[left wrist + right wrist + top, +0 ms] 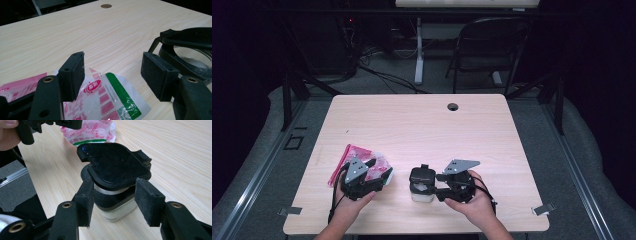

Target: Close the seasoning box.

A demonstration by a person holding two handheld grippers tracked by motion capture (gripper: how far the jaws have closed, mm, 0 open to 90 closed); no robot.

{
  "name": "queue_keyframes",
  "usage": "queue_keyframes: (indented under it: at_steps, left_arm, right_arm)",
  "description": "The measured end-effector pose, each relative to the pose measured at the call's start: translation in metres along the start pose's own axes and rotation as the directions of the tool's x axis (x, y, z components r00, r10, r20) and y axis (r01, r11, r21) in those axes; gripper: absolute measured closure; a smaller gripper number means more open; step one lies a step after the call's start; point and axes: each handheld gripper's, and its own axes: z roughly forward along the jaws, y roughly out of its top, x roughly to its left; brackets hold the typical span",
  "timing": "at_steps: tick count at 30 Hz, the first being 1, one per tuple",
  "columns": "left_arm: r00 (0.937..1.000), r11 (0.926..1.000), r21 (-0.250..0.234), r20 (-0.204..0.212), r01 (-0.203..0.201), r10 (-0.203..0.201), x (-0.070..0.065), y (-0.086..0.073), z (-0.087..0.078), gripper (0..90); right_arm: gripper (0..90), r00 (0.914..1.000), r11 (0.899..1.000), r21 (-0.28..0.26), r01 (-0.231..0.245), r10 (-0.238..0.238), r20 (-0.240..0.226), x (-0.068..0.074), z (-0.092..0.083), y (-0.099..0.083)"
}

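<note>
A small clear jar (421, 194) with a black hinged lid (115, 165) stands near the table's front edge, and the lid is tipped partly up. My right gripper (112, 200) has a jaw on each side of the jar's body (115, 213); the pads sit close beside it without squeezing. In the high view this right gripper (433, 184) points left at the jar. To the left lies a pink and white plastic packet (357, 152). My left gripper (113, 67) hovers open over the packet (107, 100), nothing between its pads. The jar (195, 60) shows at that view's right.
The light wooden table (422, 125) has a cable hole (453, 106) near its far edge. A black folding chair (492, 45) and a desk leg stand beyond the table. The person's hand (7, 135) holds the left gripper (50, 125) beside the packet (92, 131).
</note>
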Motion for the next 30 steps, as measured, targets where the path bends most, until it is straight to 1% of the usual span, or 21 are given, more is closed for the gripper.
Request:
queue_keyframes:
  at_steps: [4,9,21,23,26,30]
  left_arm:
    - [1.0000,1.0000,-0.002,0.002,0.000,0.000,0.0005,-0.0001,-0.0002,35.5]
    - [1.0000,1.0000,-0.001,0.001,-0.001,0.001,0.0004,-0.0002,-0.0001,35.4]
    - [1.0000,1.0000,0.001,-0.001,0.000,0.000,0.0008,-0.0004,-0.0001,35.5]
    - [1.0000,1.0000,0.001,-0.001,-0.001,0.001,0.0009,-0.0004,-0.0002,35.4]
    - [1.0000,1.0000,0.000,-0.004,0.000,0.000,0.0010,-0.0005,-0.0003,35.3]
    - [1.0000,1.0000,0.001,-0.006,0.000,0.000,0.0010,-0.0008,0.0000,35.3]
  right_arm:
    - [49.3,1.0000,1.000,0.004,-0.003,0.003,-0.003,-0.0004,0.0007,-0.0006]
    - [48.9,1.0000,1.000,0.012,0.003,-0.003,-0.001,-0.0001,0.0011,-0.0008]
    - [48.5,0.9999,1.000,0.015,0.004,-0.004,-0.010,-0.0004,0.0013,-0.0010]
    - [47.4,0.9999,1.000,0.014,0.005,-0.005,-0.012,-0.0006,0.0011,-0.0009]
    - [43.0,0.9998,1.000,0.011,0.006,-0.006,-0.017,-0.0006,0.0015,-0.0010]
    - [39.7,0.9999,1.000,0.001,0.004,-0.004,-0.013,-0.0006,0.0020,-0.0010]
